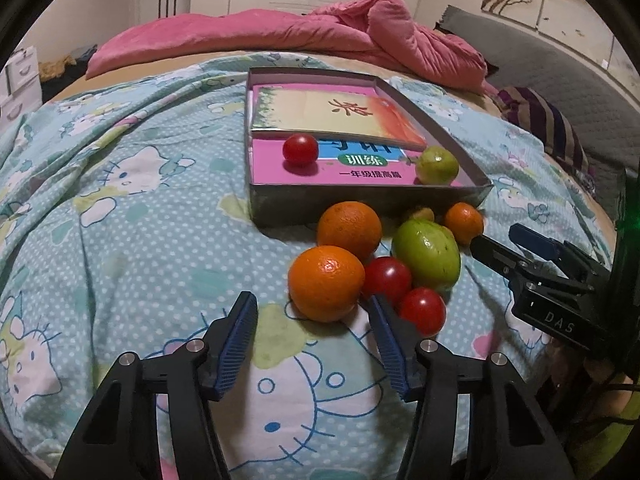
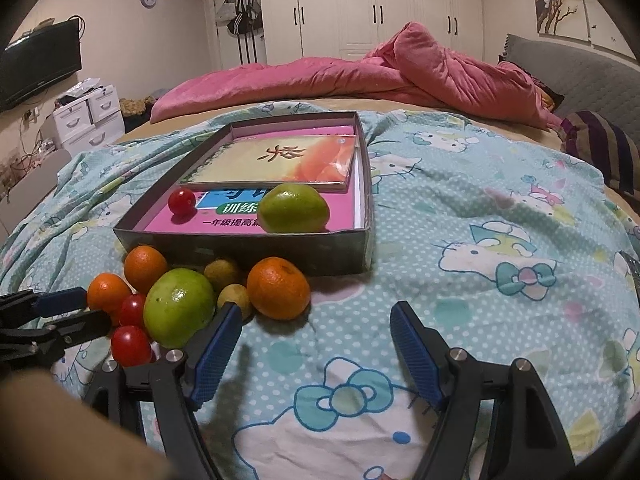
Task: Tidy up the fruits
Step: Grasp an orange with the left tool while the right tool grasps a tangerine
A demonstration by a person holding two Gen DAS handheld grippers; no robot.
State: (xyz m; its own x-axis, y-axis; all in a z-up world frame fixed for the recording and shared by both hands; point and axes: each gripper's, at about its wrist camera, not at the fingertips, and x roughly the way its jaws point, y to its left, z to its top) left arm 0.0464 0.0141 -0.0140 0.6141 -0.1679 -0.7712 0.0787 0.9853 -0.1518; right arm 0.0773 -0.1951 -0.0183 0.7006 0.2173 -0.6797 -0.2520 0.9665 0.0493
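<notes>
A grey shallow box [image 1: 360,202] [image 2: 240,250] lies on the bed. It holds a cherry tomato [image 1: 300,150] [image 2: 181,201] and a green fruit [image 1: 437,165] [image 2: 293,208] lying on books. A heap of fruit lies in front of it: oranges [image 1: 326,283] [image 1: 349,229] [image 2: 278,288], a large green fruit [image 1: 426,254] [image 2: 179,306], cherry tomatoes [image 1: 422,311] [image 2: 131,345] and small yellowish fruits [image 2: 234,297]. My left gripper [image 1: 312,306] is open, its fingers just short of the nearest orange. My right gripper [image 2: 316,314] is open and empty, right of the heap; it also shows in the left wrist view [image 1: 496,240].
Books [image 1: 336,114] fill the box's back half. A crumpled pink quilt [image 2: 360,76] lies across the far bed. A grey headboard [image 2: 580,76] and striped pillow [image 2: 600,144] stand at right. The Hello Kitty sheet [image 2: 480,240] spreads all around.
</notes>
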